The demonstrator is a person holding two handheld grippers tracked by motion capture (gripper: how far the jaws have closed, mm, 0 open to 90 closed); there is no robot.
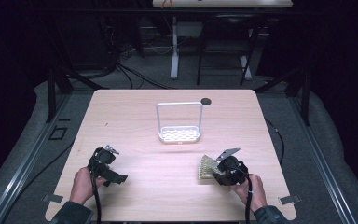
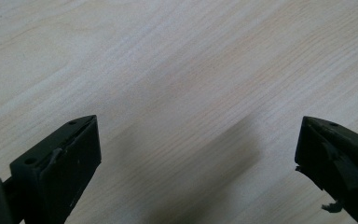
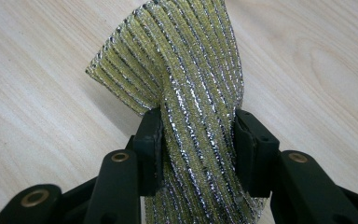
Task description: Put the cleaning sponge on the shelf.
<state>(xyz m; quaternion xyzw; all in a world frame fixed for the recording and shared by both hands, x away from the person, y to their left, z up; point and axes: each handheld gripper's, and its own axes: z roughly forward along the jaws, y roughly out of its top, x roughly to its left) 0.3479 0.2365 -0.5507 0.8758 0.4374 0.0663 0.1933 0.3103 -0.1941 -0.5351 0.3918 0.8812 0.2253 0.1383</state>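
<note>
The right gripper point(image 3: 198, 135) has its two black jaws closed partway onto a scouring pad point(image 3: 186, 70), a yellow-green piece of woven stuff shot through with glittering silver threads. In the right gripper view the pad passes between the jaws, which press against it from both sides; it bunches and twists at the pinch, then fans out wider beyond the jaw tips, with one corner pointing off to the left above the pale wooden table point(image 3: 37, 70). A further stretch of the pad runs back between the jaws toward the gripper's body. In the high view the right gripper point(image 1: 216, 169) sits near the front right part of the table point(image 1: 135, 107), held by the person's right hand point(image 1: 251, 186), and the scouring pad point(image 1: 207, 166) sticks out from it toward the table's middle, low over the wood; whether its far edge touches the surface cannot be told. The left gripper point(image 2: 198, 149) has its jaws spread wide apart with nothing between them, just bare wood grain and their shadow below. In the high view the left gripper point(image 1: 109, 163) is at the front left, in the person's left hand point(image 1: 85, 184), well apart from the pad. A white wire rack point(image 1: 179, 122) with a perforated base stands upright near the table's centre, beyond both grippers, and a small dark round spot point(image 1: 206, 101) lies just behind its right corner.
</note>
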